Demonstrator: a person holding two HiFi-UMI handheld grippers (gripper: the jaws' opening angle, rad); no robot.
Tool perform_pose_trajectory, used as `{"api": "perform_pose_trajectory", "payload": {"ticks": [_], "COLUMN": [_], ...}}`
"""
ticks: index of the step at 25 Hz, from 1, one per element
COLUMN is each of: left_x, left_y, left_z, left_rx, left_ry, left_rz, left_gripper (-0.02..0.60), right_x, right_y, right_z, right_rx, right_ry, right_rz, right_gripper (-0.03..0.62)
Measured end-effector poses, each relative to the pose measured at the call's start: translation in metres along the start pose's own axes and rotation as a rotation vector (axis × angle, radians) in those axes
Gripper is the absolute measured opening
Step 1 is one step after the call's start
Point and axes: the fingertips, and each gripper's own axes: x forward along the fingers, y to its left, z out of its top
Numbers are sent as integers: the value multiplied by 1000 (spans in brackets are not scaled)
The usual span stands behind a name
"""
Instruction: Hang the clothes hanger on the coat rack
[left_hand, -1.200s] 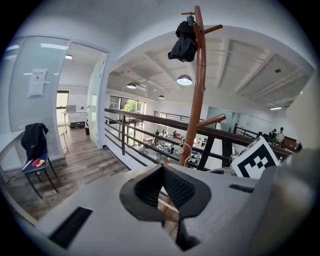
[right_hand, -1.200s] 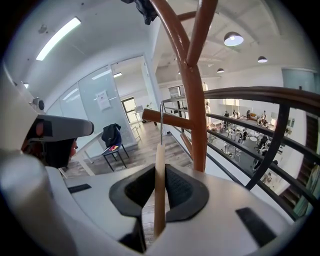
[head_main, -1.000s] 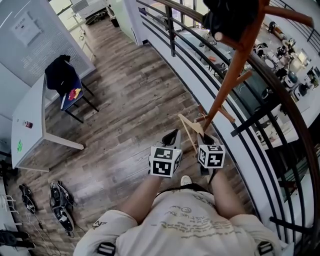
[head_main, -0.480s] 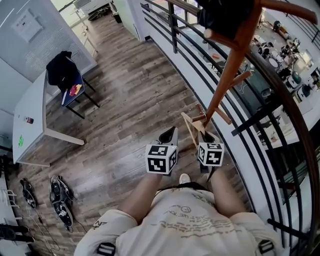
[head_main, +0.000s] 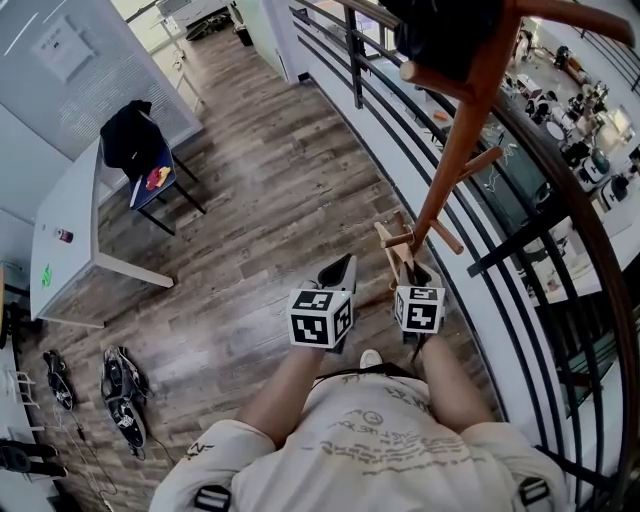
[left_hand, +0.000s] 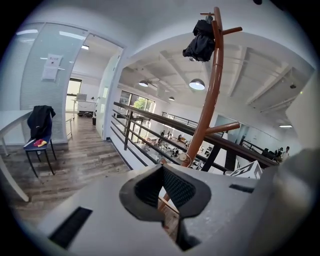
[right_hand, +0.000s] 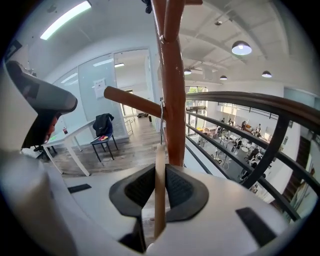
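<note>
Right gripper has its fingers clamped on the wooden hanger, held right beside the coat rack pole, near a low peg. Left gripper fingers are closed on nothing.

Office mezzanine: white desk, chair, glass partition, wood floor, railing overlooking tables below.

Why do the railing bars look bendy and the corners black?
Head view: the wide lens bows the railing. Left gripper view: fisheye makes a round picture with black corners. Right gripper view: the railing bulges too, and the ceiling lamp glares white.
</note>
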Motion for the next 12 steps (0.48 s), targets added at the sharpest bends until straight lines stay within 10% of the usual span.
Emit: {"api": "perform_pose_trajectory", "payload": {"ticks": [12], "left_x": [3], "left_y": [-1], "left_z": [-3], "left_rx": [-8], "left_ry": [10], "left_rz": [13], "left_gripper": [4], "right_x": [8], "right_y": [-7], "right_z": [-6], "right_rx": [-58], "right_ry": [22], "right_rz": [-24], "right_gripper": [51]}}
